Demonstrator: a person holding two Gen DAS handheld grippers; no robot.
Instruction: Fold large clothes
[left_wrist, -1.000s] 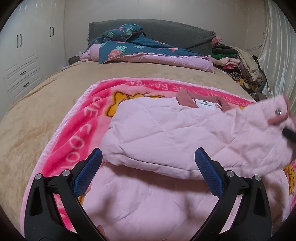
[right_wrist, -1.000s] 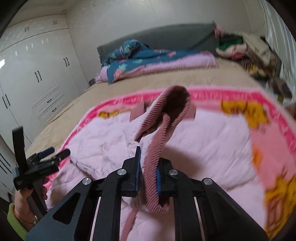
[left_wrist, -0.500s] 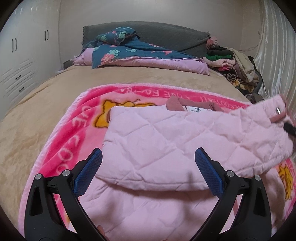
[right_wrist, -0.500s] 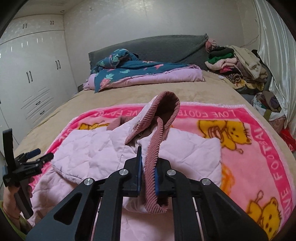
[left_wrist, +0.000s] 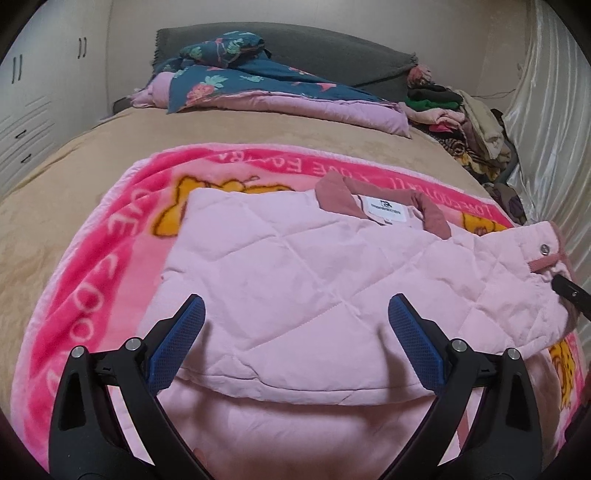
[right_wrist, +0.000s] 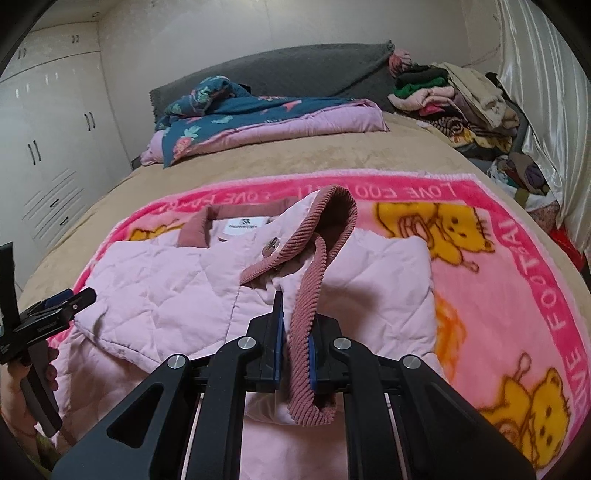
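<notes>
A pale pink quilted jacket (left_wrist: 314, 266) with a dusty-rose collar and white neck label lies on a bright pink cartoon blanket (left_wrist: 96, 251) on the bed. One sleeve is folded across the body. My right gripper (right_wrist: 295, 332) is shut on the sleeve's ribbed rose cuff (right_wrist: 306, 314), holding it just above the jacket (right_wrist: 166, 280). My left gripper (left_wrist: 295, 332) stands wide open over the jacket's near edge, with nothing between its blue pads. In the right wrist view the left gripper (right_wrist: 62, 306) shows at the far left in a person's hand. The right gripper's tip (left_wrist: 569, 291) shows at the left wrist view's right edge.
A tan bedspread (left_wrist: 66, 177) covers the bed. A folded floral quilt (left_wrist: 258, 81) lies by the grey headboard. A pile of clothes (left_wrist: 472, 125) sits at the back right beside a shiny curtain (left_wrist: 554, 129). White wardrobes (right_wrist: 55, 140) line the left wall.
The right gripper has carried the cuff lower and further across, so the sleeve now lies flatter over the jacket's body. The left gripper has drifted closer, still open.
</notes>
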